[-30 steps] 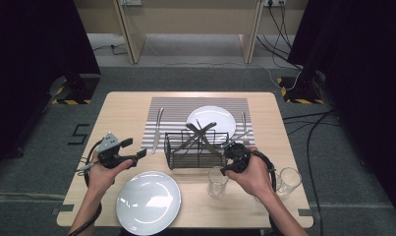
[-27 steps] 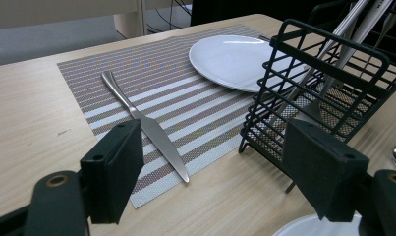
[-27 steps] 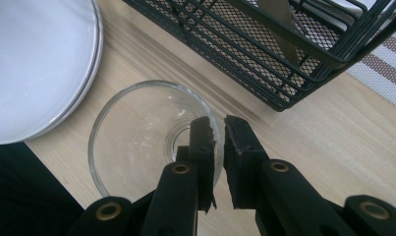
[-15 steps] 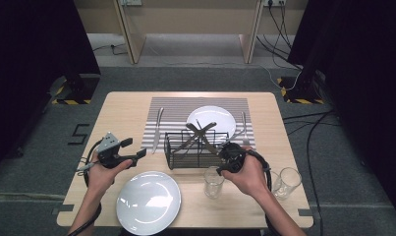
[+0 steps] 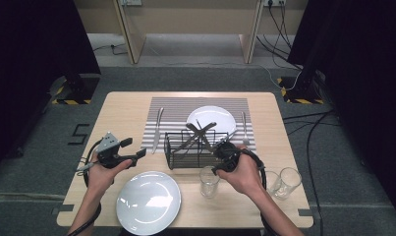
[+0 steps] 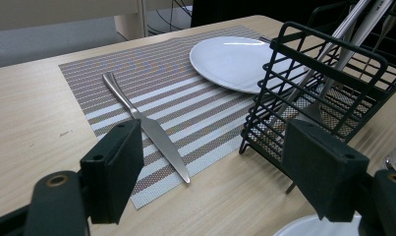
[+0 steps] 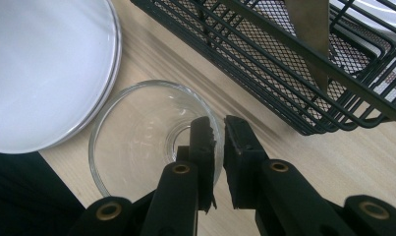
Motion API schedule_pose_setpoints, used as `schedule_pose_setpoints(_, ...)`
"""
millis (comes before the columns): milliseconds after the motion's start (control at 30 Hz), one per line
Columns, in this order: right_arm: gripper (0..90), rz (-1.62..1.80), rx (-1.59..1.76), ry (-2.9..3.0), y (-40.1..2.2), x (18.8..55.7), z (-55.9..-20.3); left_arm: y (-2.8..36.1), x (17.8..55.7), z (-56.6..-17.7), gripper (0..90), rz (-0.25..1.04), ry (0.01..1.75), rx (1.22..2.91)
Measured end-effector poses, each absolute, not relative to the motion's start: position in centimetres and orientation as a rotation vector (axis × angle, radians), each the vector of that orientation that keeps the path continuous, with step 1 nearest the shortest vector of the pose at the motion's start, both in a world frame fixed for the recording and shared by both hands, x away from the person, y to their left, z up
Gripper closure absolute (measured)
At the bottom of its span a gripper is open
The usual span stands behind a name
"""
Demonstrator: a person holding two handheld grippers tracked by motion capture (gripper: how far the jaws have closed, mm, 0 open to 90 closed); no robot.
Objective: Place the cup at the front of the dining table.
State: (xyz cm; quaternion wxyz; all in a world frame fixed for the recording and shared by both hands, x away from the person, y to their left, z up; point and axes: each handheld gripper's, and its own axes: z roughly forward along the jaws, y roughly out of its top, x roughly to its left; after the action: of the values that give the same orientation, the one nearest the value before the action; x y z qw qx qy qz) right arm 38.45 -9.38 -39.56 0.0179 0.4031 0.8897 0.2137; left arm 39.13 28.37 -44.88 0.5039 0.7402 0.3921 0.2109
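Clear glass (image 7: 151, 142) is the work item: right claw (image 7: 216, 135) pinches its rim wall, one pad inside the cup, other outside, jaws nearly together w/ just the thin wall between. Rim grip makes sense, body too wide to span and this keeps it upright for a carry. In high view the glass (image 5: 209, 181) sits just below/left of the right claw (image 5: 224, 158), in front of the rack (image 5: 189, 152).

Left claw (image 5: 134, 147) spread wide, nothing between the pads, parked in the air left of the rack; in its own view the jaws frame a knife (image 6: 146, 125) on the mat (image 6: 112, 73) ahead, rack to the right. Prob. waiting its turn while the right hand works.

Rack is directly ahead of the right claw, holding spare cutlery leaning crosswise; probably the supply for the setting.

Counts:
- glasses: 2, one gripped, 2nd glass (image 5: 289, 181) to the right of the right claw, near table (image 5: 127, 105) edge
- plates: 2, far plate (image 5: 212, 117) on mat beyond the rack, near plate (image 5: 147, 200) left of gripped glass
- knife on mat: 1
- fork (image 5: 244, 129) on mat: 1, right of far plate
- rack: 1; utensils inside approx 3, can't tell exactly
- mat: 1
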Motion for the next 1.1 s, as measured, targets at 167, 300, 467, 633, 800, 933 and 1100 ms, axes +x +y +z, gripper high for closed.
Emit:
schedule_pose_setpoints(167, 82.6, 0.667, 1.246, 2.767, -9.1, 38.5, -39.6, 28.3, 39.1, -44.9, 23.5, 0.507, 0.945, 1.791)
schedule_pose_setpoints(300, 82.6, 0.669, 1.241, 2.771, -8.8, 38.5, -39.6, 28.3, 39.1, -44.9, 23.5, 0.509, 0.945, 1.791)
schedule_pose_setpoints(467, 82.6, 0.669, 1.233, 2.774, -8.5, 38.6, -39.6, 28.4, 39.1, -44.8, 23.5, 0.51, 0.946, 1.787)
schedule_pose_setpoints(633, 82.6, 0.667, 1.234, 2.777, -8.2, 38.6, -39.6, 28.4, 39.1, -44.8, 23.5, 0.511, 0.944, 1.786)
schedule_pose_setpoints(800, 82.6, 0.669, 1.227, 2.78, -8.0, 38.6, -39.6, 28.4, 39.1, -44.8, 23.5, 0.51, 0.944, 1.787)
schedule_pose_setpoints(933, 82.6, 0.667, 1.224, 2.782, -7.9, 38.6, -39.6, 28.3, 39.1, -44.8, 23.5, 0.51, 0.944, 1.786)
schedule_pose_setpoints(1100, 82.4, 0.675, 1.228, 2.787, -7.5, 38.6, -39.6, 28.3, 39.1, -44.8, 23.5, 0.51, 0.941, 1.789)
